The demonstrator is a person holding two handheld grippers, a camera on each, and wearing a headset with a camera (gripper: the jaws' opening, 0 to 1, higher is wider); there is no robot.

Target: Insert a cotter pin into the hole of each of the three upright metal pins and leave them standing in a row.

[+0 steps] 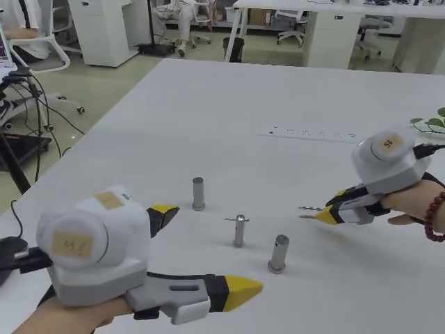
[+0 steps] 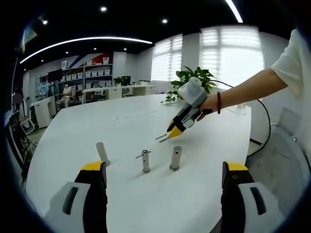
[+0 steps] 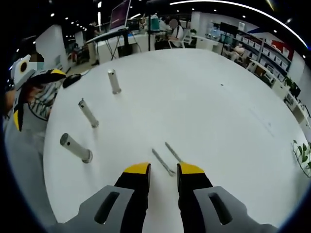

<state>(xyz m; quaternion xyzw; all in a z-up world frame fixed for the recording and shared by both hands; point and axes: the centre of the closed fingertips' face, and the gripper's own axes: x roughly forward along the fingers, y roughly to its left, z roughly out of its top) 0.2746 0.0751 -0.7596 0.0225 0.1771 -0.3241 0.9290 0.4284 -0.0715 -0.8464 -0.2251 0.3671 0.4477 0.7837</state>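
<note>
Head view: middle pin [image 1: 239, 233] is carrying a fitted cotter [image 1: 237, 218]; far pin [image 1: 198, 193] and near pin [image 1: 279, 252] are standing bare.
Left gripper view: my left gripper [image 2: 164, 167] is hanging, jaws apart.
Right gripper view: my right gripper [image 3: 164, 169] is clamping a cotter pin [image 3: 160, 159]; next move, probably: aligning it with a bare hole.

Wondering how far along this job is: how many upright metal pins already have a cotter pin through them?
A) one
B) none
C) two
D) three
A: only the middle pin has a crosspiece through its top; the right claw holds a loose cotter pin.
</note>
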